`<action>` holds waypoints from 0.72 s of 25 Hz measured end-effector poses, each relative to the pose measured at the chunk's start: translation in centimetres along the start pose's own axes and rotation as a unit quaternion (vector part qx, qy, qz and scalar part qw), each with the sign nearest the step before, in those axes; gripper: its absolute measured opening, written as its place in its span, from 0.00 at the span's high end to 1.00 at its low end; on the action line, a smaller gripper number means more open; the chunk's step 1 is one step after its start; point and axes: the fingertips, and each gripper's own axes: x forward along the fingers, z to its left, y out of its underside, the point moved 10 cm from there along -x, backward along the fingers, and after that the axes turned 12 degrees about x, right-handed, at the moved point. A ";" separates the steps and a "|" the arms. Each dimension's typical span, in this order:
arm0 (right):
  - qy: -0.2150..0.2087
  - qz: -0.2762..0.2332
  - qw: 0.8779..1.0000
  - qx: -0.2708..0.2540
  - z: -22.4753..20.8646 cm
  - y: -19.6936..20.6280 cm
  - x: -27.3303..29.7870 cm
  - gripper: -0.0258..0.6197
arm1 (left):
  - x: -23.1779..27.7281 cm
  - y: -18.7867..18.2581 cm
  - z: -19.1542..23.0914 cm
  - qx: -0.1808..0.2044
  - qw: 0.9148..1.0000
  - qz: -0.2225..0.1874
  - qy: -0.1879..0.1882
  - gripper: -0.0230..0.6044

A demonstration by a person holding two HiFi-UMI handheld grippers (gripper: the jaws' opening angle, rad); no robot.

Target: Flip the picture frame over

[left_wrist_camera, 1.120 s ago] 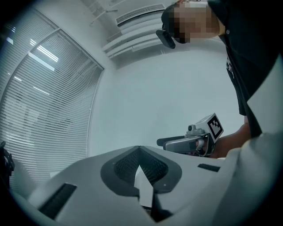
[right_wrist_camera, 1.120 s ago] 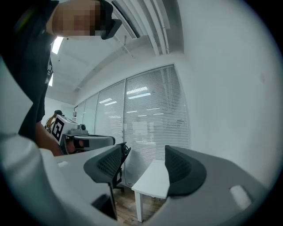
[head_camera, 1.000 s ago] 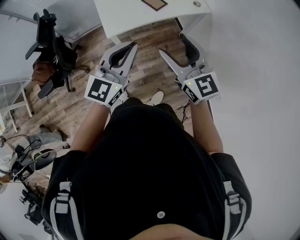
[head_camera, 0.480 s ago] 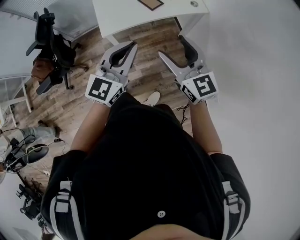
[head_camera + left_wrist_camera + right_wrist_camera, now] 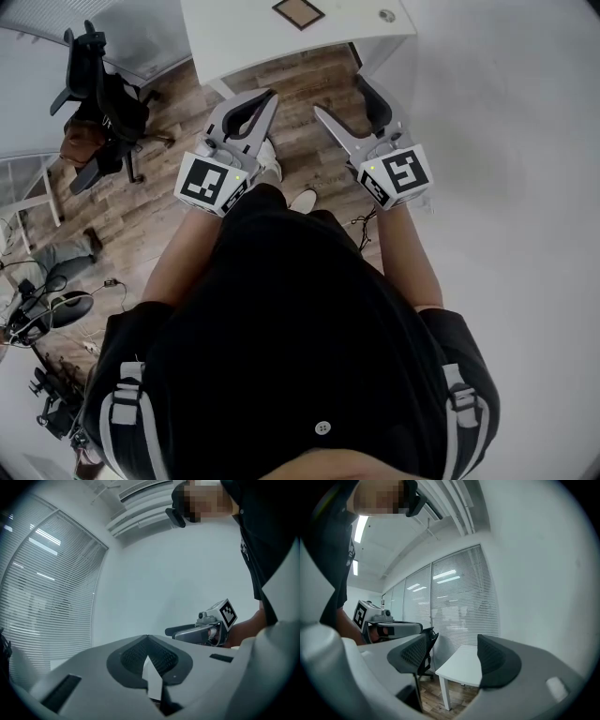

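A small brown picture frame [image 5: 298,12] lies flat on the white table [image 5: 234,33] at the top of the head view, beyond both grippers. My left gripper [image 5: 270,96] hangs over the wood floor short of the table's front edge, its jaws shut with nothing between them; in the left gripper view its tips [image 5: 148,638] meet against a bare wall. My right gripper [image 5: 339,96] is level with it on the right, open and empty. The right gripper view looks between its pads [image 5: 497,660] at the table [image 5: 461,665]; the frame is not visible there.
A small round object [image 5: 386,15] sits on the table right of the frame. A black office chair [image 5: 94,84] stands at the left on the wood floor [image 5: 169,187]. A pale wall [image 5: 506,141] runs along the right. Cables and gear [image 5: 47,309] lie at lower left.
Both grippers have edged forward towards the table, which now shows more fully with the whole frame in view. A white shoe has stepped forward under the left gripper.
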 end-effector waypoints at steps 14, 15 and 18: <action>0.006 0.042 0.999 0.005 -6.6 -2.3 12.0 0.44 | 7.2 3.2 11.4 -0.014 1.000 0.005 0.002 0.95; 0.007 0.045 0.999 0.005 -7.0 -2.5 12.9 0.44 | 7.7 3.3 12.3 -0.016 1.000 0.005 0.004 0.95; 0.009 0.052 0.999 0.003 -8.1 -3.2 15.4 0.44 | 9.1 3.8 14.7 -0.020 1.000 0.006 0.008 0.95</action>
